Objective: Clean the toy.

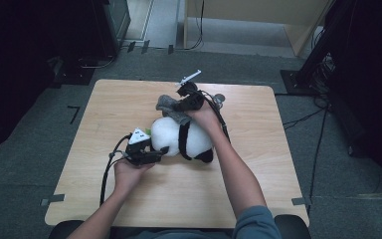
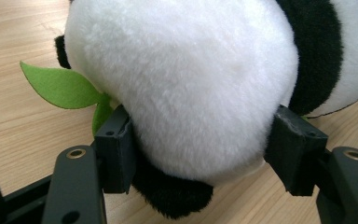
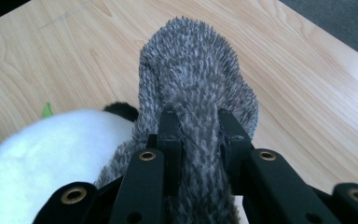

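**Op A:** My left tongs (image 2: 200, 144) are clamped on the round white-and-black plush panda (image 1: 183, 139) — a pad pressed into the fur on each flank. It lies on the pale wooden counter (image 1: 104, 199), a little beyond the middle, long axis running from nine o'clock to three o'clock, with the left tongs coming at its nine-o'clock end.

**Op B:** And the right?

**Op A:** My right tongs (image 3: 198, 135) are pinched tight on the fuzzy grey knitted sock (image 3: 191, 79), which hangs forward past the pads. The sock sits at twelve o'clock of the panda, draped against its far side — I'd say touching the white fur. The right hand is the nearer one to it; the left only steadies.

**Op B:** Room to work?

**Op A:** Plenty. Open counter at six o'clock and out to nine o'clock; the far edge at twelve o'clock is closer, just behind the right hand. A green felt leaf (image 2: 60, 86) sticks out beside my left pad; I'd keep the sock off it.
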Motion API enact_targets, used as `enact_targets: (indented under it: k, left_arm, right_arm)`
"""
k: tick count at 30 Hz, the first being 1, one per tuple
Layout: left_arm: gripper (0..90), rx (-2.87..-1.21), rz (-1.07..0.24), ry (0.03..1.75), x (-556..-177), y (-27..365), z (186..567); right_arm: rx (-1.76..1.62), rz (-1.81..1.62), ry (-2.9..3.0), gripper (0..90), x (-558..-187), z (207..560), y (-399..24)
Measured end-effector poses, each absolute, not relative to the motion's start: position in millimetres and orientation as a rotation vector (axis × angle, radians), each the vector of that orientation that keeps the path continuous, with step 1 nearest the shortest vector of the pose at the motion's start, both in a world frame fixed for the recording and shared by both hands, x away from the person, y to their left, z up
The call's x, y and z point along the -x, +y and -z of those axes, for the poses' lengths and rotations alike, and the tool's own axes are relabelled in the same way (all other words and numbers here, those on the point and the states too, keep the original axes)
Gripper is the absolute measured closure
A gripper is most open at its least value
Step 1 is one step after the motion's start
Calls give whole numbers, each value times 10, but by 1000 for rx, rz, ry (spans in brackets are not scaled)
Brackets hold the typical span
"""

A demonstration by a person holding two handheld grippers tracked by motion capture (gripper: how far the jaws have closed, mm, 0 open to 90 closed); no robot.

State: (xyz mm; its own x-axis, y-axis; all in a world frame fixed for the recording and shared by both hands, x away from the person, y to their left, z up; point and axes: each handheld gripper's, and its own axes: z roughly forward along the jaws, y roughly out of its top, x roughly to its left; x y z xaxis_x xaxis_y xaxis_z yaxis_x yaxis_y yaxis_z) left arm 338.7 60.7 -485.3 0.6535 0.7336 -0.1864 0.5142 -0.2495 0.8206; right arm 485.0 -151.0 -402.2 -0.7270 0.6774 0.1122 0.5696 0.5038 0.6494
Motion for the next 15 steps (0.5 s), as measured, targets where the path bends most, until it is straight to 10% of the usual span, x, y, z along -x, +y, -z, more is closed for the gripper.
enact_targets:
  k: [15]
  left_arm:
    - [336,-1917,-287,981,-3386,606,4855]
  right_arm:
    - [-1160,-989,2552,751,-4868,4049,-1883]
